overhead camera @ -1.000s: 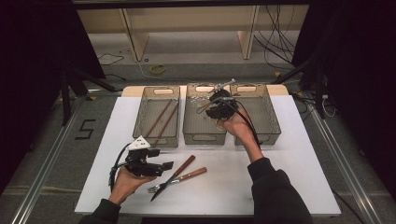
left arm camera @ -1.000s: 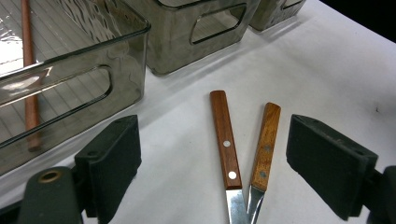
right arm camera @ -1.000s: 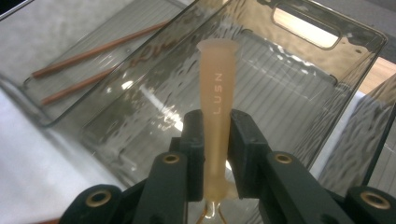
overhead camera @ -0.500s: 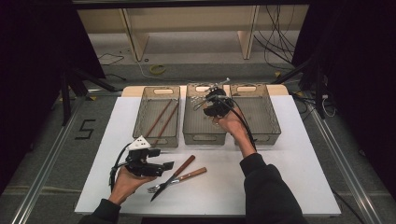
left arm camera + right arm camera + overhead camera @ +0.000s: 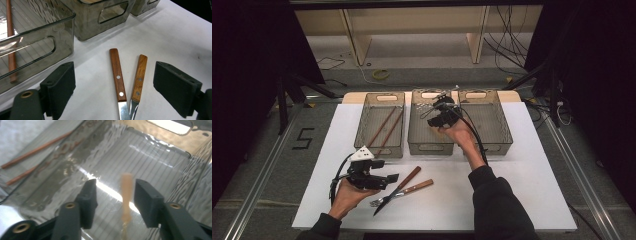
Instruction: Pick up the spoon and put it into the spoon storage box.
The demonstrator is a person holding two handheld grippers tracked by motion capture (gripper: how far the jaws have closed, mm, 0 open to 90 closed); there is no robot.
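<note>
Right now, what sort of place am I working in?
Probably a lab recording bench, not a kitchen: a white table on metal floor rails, loose cables behind, and three clear sorting bins for cutlery.

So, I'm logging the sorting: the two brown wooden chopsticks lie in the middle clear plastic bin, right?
Not quite: the two brown wooden chopsticks lie in the left clear plastic bin, not the middle one, as the high view shows.

Three bins [image 5: 380,125] stand in a row along the counter's [image 5: 532,165] far edge; a knife [image 5: 399,187] and fork [image 5: 404,192] lie crossed near its front edge.
</note>
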